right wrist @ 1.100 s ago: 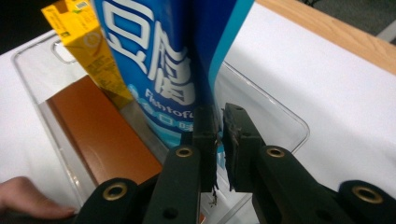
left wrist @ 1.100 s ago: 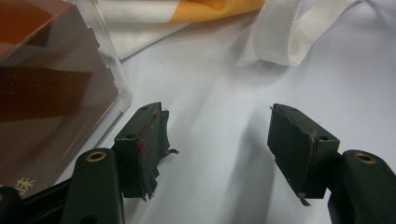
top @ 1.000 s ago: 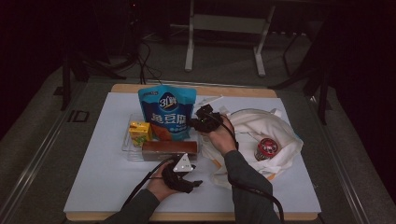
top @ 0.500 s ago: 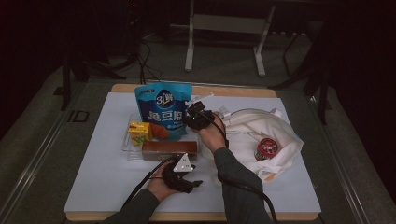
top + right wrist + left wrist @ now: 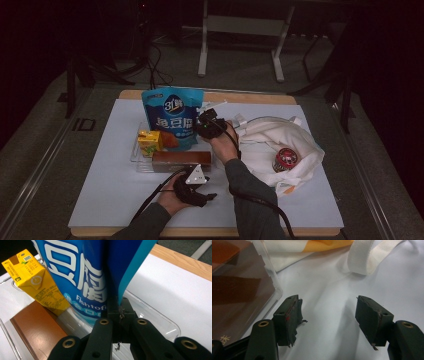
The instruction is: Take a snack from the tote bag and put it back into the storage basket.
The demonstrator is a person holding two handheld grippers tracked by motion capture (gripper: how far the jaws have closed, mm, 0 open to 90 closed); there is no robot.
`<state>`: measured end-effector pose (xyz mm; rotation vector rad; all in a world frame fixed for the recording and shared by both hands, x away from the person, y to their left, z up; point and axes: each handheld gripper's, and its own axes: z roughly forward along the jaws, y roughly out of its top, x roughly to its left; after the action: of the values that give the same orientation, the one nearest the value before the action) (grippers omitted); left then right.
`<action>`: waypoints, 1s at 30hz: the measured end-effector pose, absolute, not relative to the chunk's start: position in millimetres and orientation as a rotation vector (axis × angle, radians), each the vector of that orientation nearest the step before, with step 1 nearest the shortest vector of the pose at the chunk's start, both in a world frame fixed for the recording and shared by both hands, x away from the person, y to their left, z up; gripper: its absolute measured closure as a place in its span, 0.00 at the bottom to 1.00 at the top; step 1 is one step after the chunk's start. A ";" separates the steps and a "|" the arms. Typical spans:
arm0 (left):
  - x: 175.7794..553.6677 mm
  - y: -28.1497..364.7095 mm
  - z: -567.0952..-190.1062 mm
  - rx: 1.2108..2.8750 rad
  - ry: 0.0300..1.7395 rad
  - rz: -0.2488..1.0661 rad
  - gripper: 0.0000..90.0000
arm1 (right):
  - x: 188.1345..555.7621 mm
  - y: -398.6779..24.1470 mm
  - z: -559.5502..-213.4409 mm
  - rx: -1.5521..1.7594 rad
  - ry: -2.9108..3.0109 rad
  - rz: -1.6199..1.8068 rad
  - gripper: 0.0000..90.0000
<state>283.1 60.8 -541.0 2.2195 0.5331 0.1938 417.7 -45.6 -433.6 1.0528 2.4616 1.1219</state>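
A tall blue snack bag (image 5: 170, 117) stands upright in a clear plastic tray (image 5: 136, 155). My right gripper (image 5: 202, 125) is shut on the bag's right side seam, and the right gripper view shows the blue bag (image 5: 82, 272) pinched between the closed jaws of that gripper (image 5: 117, 308). My left gripper (image 5: 207, 192) rests low on the white table near the front, below the tray. Its jaws (image 5: 328, 302) stand open over bare table with nothing between them.
A yellow drink carton (image 5: 149, 141) and a brown box (image 5: 177, 160) lie in the tray beside the bag. A white cloth tote (image 5: 280, 135) lies to the right with a red-lidded can (image 5: 286, 158) on it. Its strap (image 5: 364, 260) lies ahead of the left gripper.
My right gripper has shifted a little to the left with the blue bag in it. The left gripper has stayed put.
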 end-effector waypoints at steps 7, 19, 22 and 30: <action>283.1 60.8 -541.0 2.220 0.533 0.195 0.41 | 416.9 -42.9 -432.5 1.038 2.469 1.116 0.99; 283.2 60.7 -541.0 2.222 0.533 0.192 0.41 | 416.3 -52.5 -433.7 1.030 2.477 1.120 0.83; 283.2 60.7 -541.1 2.221 0.534 0.193 0.41 | 414.3 -53.2 -431.2 1.009 2.479 1.096 0.76; 283.3 60.8 -541.1 2.221 0.535 0.192 0.41 | 411.4 -56.6 -422.8 1.024 2.475 1.128 0.67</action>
<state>283.3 60.8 -541.1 2.2211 0.5353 0.1917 411.4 -56.6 -422.8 1.0238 2.4751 1.1284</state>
